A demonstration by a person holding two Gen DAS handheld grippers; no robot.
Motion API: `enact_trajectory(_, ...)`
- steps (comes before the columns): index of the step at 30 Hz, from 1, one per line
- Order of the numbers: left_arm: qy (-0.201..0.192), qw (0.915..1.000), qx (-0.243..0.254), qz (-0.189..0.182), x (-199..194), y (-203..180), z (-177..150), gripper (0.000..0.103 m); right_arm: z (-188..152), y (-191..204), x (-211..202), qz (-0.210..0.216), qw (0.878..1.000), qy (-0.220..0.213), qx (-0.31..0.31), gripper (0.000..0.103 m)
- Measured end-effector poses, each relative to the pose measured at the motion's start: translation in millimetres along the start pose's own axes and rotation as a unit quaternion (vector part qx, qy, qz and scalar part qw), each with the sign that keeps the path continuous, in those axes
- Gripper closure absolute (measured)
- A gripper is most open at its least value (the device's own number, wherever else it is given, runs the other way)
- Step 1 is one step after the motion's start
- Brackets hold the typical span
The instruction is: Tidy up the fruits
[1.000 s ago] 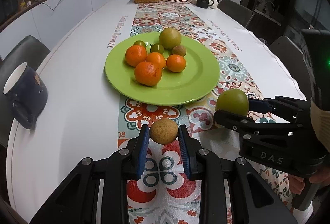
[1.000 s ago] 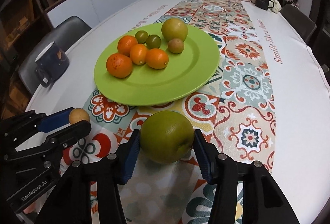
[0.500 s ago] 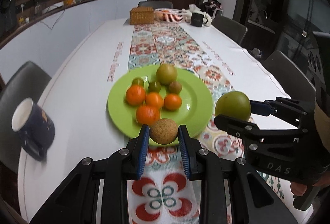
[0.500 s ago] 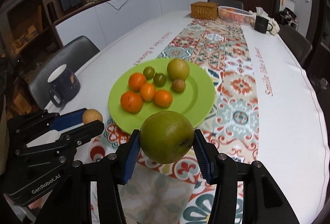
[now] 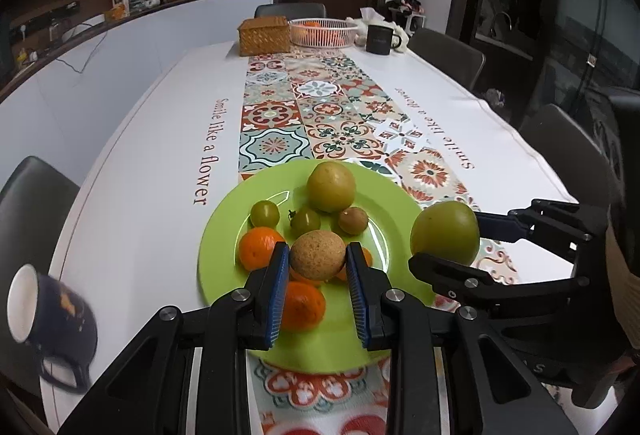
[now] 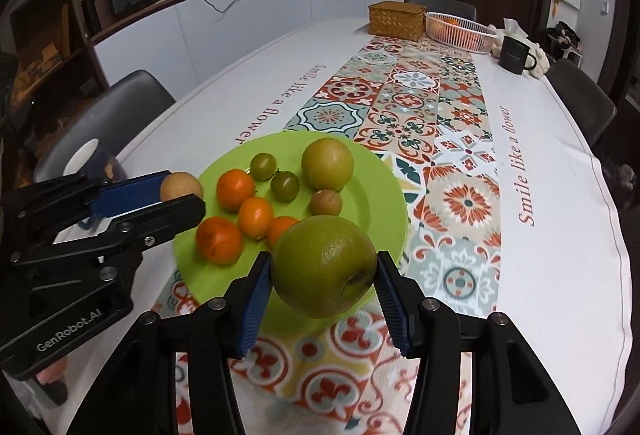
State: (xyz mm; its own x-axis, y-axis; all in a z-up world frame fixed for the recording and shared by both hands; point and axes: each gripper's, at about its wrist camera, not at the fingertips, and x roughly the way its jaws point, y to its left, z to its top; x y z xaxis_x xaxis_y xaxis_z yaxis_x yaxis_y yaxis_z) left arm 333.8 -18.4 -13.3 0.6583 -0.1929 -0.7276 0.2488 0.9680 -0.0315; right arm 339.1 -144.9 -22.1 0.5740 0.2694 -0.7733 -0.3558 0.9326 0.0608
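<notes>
My left gripper [image 5: 318, 263] is shut on a small brown fruit [image 5: 317, 254] and holds it above the near part of the green plate [image 5: 404, 207]. My right gripper [image 6: 325, 271] is shut on a large green fruit [image 6: 324, 265], held above the plate's [image 6: 376, 171] near right edge. The plate carries several oranges [image 6: 235, 189], two small green tomatoes [image 6: 285, 185], a yellow-green pear-like fruit [image 6: 327, 163] and a small brown fruit [image 6: 326, 201]. The left gripper [image 6: 182, 201] shows in the right wrist view, and the right gripper [image 5: 446, 249] in the left wrist view.
A dark blue mug [image 5: 52, 319] stands at the table's left edge. A wicker box [image 5: 264, 35], a white basket [image 5: 323, 31] and a black mug [image 5: 379, 39] stand at the far end. Chairs [image 6: 116, 111] line both sides. A patterned runner [image 6: 404, 107] crosses the table.
Both grippers have risen off the table and moved forward over the plate, each still holding its fruit.
</notes>
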Motion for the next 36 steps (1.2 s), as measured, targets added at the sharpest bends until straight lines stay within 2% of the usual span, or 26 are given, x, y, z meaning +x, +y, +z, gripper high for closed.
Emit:
enact_trajectory(12,0.034,0.9994,0.004,-0.008,55.2,7.3,14.9,0.074,6.5,-8.7,42.1,0.003,1.0,0.026,-0.006,0.051)
enact_trajectory(17,0.028,0.9995,0.013,0.01,54.9,7.5,12.1,0.058,5.3,-10.7,50.1,0.007,0.999,0.035,-0.003,0.05)
enact_trajectory(19,0.027,0.9993,0.013,0.023,50.7,8.0,8.7,0.057,4.0,-9.3,47.1,0.01,1.0,0.025,-0.007,0.039)
enact_trajectory(20,0.025,0.9993,0.008,0.028,47.5,9.4,7.5,0.057,3.8,-7.8,43.1,0.004,1.0,0.015,-0.009,0.037)
enact_trajectory(23,0.016,0.9992,-0.005,0.035,33.0,13.3,2.2,0.051,2.5,-5.2,35.8,-0.001,1.0,0.004,-0.012,0.036)
enact_trajectory(28,0.0,0.9986,-0.017,0.05,5.0,14.1,-8.4,0.048,-3.5,-6.5,17.5,-0.002,1.0,-0.01,0.007,0.036)
enact_trajectory(32,-0.016,0.998,-0.023,0.056,-23.0,8.5,-18.9,0.047,-10.9,-5.7,-7.6,-0.013,0.999,-0.033,0.021,0.036)
enact_trajectory(34,-0.027,0.9975,-0.024,0.061,-37.2,4.6,-22.2,0.045,-14.7,-4.8,-22.7,-0.02,0.998,-0.048,0.03,0.031)
enact_trajectory(36,-0.036,0.9971,-0.026,0.061,-51.9,1.4,-25.4,0.044,-20.0,-1.3,-40.9,-0.028,0.997,-0.065,0.034,0.031)
